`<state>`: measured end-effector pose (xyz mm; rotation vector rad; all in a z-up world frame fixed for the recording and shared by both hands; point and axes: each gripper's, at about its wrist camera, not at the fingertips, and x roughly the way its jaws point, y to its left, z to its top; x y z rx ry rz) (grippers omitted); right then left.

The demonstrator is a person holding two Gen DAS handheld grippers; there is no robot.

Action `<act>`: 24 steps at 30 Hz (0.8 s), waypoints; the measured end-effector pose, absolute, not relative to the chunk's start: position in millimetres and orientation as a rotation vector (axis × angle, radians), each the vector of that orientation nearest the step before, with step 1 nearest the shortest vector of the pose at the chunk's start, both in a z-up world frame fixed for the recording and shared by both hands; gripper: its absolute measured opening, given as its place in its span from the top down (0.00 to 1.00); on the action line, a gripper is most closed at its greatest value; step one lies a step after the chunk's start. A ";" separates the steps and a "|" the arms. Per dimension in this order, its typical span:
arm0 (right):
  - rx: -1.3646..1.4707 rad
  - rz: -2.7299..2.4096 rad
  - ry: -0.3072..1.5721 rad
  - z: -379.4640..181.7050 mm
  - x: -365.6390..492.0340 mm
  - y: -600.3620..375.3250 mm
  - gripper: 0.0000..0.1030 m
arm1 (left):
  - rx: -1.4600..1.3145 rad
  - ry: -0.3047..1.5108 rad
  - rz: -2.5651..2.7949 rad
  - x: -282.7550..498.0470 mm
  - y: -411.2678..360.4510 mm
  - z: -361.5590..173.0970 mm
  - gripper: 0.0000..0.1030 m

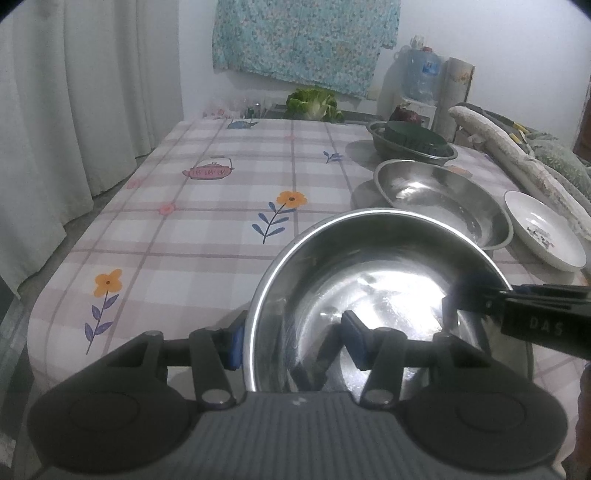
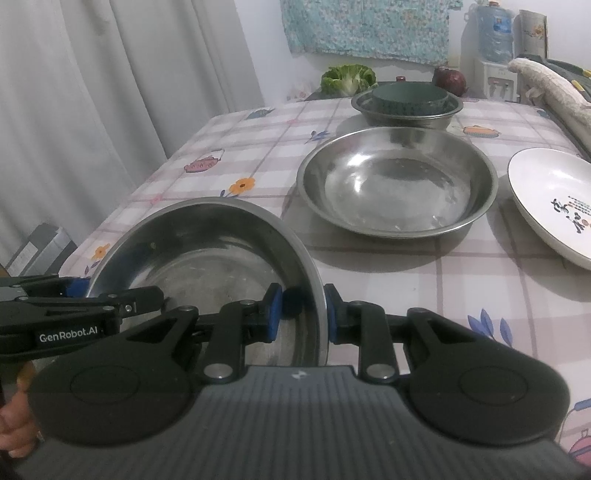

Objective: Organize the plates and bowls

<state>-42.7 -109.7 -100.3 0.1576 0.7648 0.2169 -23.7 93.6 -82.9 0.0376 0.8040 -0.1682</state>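
A steel bowl (image 1: pixel 369 258) (image 2: pixel 207 251) is held at the table's near edge by both grippers, one on each side of its rim. My left gripper (image 1: pixel 295 341) (image 2: pixel 110 291) is shut on the left rim, one pad outside and one inside. My right gripper (image 2: pixel 303 314) (image 1: pixel 476 295) is shut on the right rim in the same way. Beyond it a second, wider steel bowl (image 1: pixel 443 199) (image 2: pixel 399 181) rests on the checked tablecloth. A white plate (image 1: pixel 546 229) (image 2: pixel 554 199) with dark markings lies to its right. Farther back, a green bowl (image 1: pixel 410 134) (image 2: pixel 406 96) sits in a third steel bowl (image 1: pixel 439 155) (image 2: pixel 406 114).
A cabbage (image 2: pixel 347 79) and a red onion (image 2: pixel 448 81) lie at the table's far end, with a water jug (image 2: pixel 493 33) behind. A rolled pale cloth (image 1: pixel 517 155) runs along the right side. Curtains (image 1: pixel 74 92) hang on the left. A hand (image 2: pixel 14 428) shows at lower left.
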 end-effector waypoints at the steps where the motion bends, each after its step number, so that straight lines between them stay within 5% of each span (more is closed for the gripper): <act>1: 0.160 0.216 0.763 -100.1 -43.5 -110.6 0.77 | 0.037 0.803 -0.169 -23.8 93.0 -82.2 0.49; 24: 0.233 0.160 0.721 -80.2 -48.9 -140.0 0.77 | 0.081 0.759 -0.231 -9.0 59.6 -59.6 0.49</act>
